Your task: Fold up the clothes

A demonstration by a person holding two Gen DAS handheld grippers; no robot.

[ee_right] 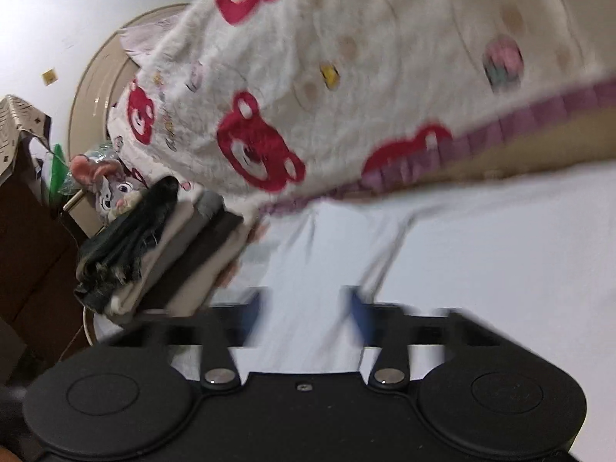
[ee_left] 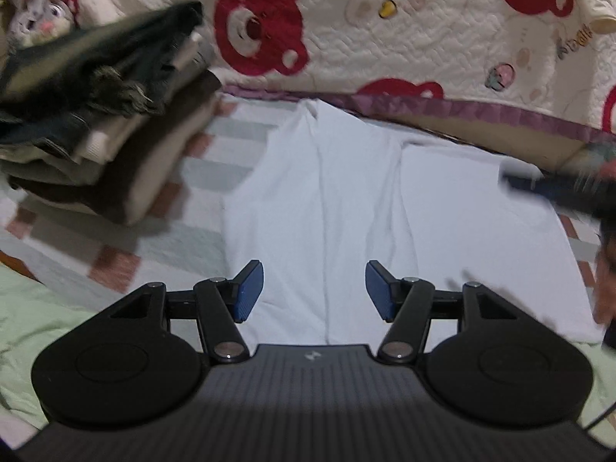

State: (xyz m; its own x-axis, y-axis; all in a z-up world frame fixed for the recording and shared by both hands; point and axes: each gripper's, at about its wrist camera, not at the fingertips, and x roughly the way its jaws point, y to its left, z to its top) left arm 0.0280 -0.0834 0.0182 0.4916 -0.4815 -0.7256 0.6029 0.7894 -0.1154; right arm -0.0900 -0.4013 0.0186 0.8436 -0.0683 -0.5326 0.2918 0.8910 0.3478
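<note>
left gripper (ee_left: 314, 288): jaws apart, nothing between the blue pads (ee_left: 249, 292), hovering over the cloth; sharp in its own view.
right gripper (ee_right: 306, 315): jaws apart, empty; blue fingertips smeared by motion blur, contact with the cloth can't be judged.
white garment (ee_left: 346, 200): task item, lies spread flat on the bed directly under and ahead of both grippers; long creases run forward from between the left jaws. Near edge hidden under the gripper bodies.
bed cover (ee_left: 215, 177): checked, pale with reddish squares, shows left of the garment; left view only.
folded stack (ee_left: 100, 123): ahead-left of both grippers, several folded pieces, dark one on top, brown and beige below; blurred, count unclear.
right-side blur (ee_left: 558, 184): left view only, dark streaked shape at far right over the garment's edge, likely the other gripper; too smeared to tell.
bear quilt (ee_right: 346, 96): beyond the garment, white with red bear heads, purple trim.
plush toy (ee_right: 111, 188): far left behind the stack, grey with pink ears.
wall (ee_right: 57, 11): right view only, far left.
</note>
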